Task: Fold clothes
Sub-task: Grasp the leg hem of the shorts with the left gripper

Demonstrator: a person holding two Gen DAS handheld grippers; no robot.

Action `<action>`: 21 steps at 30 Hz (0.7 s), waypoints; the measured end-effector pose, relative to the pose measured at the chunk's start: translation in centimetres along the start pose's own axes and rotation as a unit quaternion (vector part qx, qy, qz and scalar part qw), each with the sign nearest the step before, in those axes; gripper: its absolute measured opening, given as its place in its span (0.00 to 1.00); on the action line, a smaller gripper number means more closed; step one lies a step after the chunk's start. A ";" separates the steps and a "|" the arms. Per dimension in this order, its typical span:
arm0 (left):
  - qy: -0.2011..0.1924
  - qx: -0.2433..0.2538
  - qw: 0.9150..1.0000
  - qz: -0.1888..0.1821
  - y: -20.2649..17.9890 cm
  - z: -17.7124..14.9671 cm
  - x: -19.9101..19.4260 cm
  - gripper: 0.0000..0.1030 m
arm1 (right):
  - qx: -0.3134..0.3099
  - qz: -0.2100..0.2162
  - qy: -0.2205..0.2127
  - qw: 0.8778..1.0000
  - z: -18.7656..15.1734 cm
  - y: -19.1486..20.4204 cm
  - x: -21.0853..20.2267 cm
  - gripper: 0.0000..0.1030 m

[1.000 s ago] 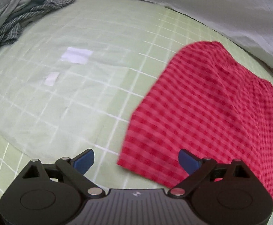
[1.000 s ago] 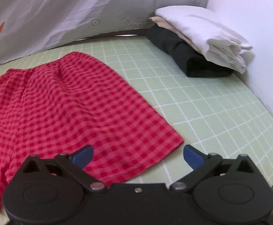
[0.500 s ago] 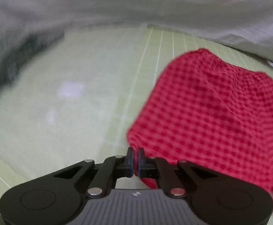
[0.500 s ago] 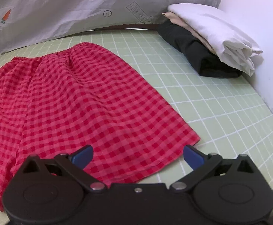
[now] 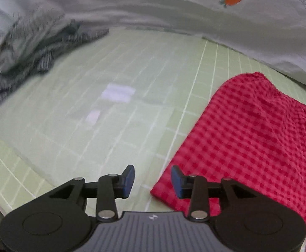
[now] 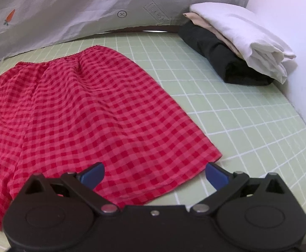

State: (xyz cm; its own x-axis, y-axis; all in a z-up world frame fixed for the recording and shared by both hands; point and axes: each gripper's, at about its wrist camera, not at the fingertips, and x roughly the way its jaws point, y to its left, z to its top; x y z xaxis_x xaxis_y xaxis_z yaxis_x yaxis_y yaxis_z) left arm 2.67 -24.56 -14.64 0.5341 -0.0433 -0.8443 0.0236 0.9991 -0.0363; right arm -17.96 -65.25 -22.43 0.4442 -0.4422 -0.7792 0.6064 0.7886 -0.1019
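Red checked shorts point(image 6: 85, 113) lie flat on the green grid mat point(image 6: 247, 126), waistband at the far side. In the left wrist view the shorts point(image 5: 253, 138) fill the right side. My left gripper point(image 5: 153, 179) is open and empty, just left of the shorts' near left corner, its right finger over the hem edge. My right gripper point(image 6: 154, 173) is wide open and empty above the shorts' near right hem.
A stack of folded clothes, white point(image 6: 243, 33) on beige and black point(image 6: 220, 56), sits at the far right by the wall. A heap of grey checked clothes point(image 5: 27, 48) lies far left. A grey sheet with carrot prints point(image 6: 79, 8) hangs behind.
My left gripper shut half a second ago beside the shorts' corner, then opened again and swung left. The right gripper stayed open and crept forward over the hem.
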 end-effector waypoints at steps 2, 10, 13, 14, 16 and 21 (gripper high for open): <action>0.014 -0.012 1.000 -0.014 0.2 -0.3 0.5 0.42 | 0.001 0.002 0.003 1.000 0.0 -0.1 0.2 1.00; 0.039 0.034 0.998 -0.043 -1.5 -0.8 1.7 0.66 | 0.000 -0.012 0.009 1.000 -0.4 -0.4 0.4 1.00; 0.044 0.041 0.997 -0.051 -1.9 -0.8 2.2 0.66 | 0.023 -0.019 0.009 1.000 -0.6 -0.9 0.4 1.00; 0.044 0.042 0.997 -0.050 -2.0 -0.9 2.3 0.66 | 0.032 -0.021 0.010 0.999 -0.6 -1.1 0.4 1.00; 0.039 0.047 0.997 -0.052 -2.2 -0.9 2.4 0.63 | 0.046 -0.023 0.013 0.999 -0.7 -1.4 0.4 1.00; 0.030 0.060 0.996 -0.055 -2.5 -0.4 2.4 0.05 | 0.070 -0.038 0.027 0.996 -1.3 -1.6 0.2 1.00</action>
State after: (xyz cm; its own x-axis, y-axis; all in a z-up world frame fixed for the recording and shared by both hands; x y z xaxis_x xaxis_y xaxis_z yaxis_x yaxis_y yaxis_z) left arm 3.58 -27.15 -16.82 0.4706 -0.1494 -0.8696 0.1823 0.9808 -0.0699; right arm -19.69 -66.10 -23.25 0.3598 -0.4722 -0.8047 0.7244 0.6849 -0.0780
